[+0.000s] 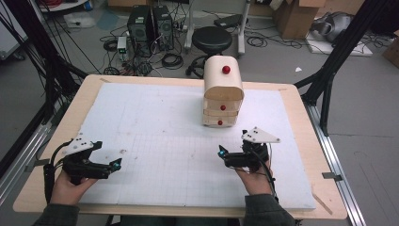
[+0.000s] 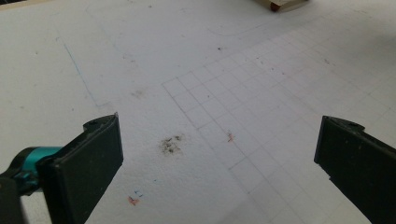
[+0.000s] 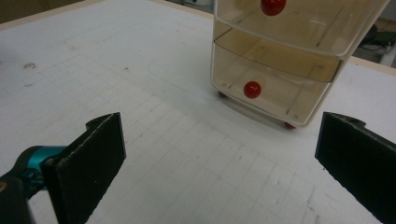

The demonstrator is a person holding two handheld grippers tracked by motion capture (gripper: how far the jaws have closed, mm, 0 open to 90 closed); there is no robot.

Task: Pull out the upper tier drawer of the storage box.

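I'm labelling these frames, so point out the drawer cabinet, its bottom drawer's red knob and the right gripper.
drawer cabinet [image 1: 223, 80]: high view, its rounded top.
bottom drawer's red knob [image 3: 252, 89]: right gripper view, knob centre.
right gripper [image 1: 222, 154]: high view, between its fingers.

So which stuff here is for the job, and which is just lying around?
For the job:
- little drawer box with red knobs
- right gripper, open, nearest the box
- left gripper, open, over the white board

Just lying about:
- black stool
- computer towers
- cardboard boxes
- floor cables
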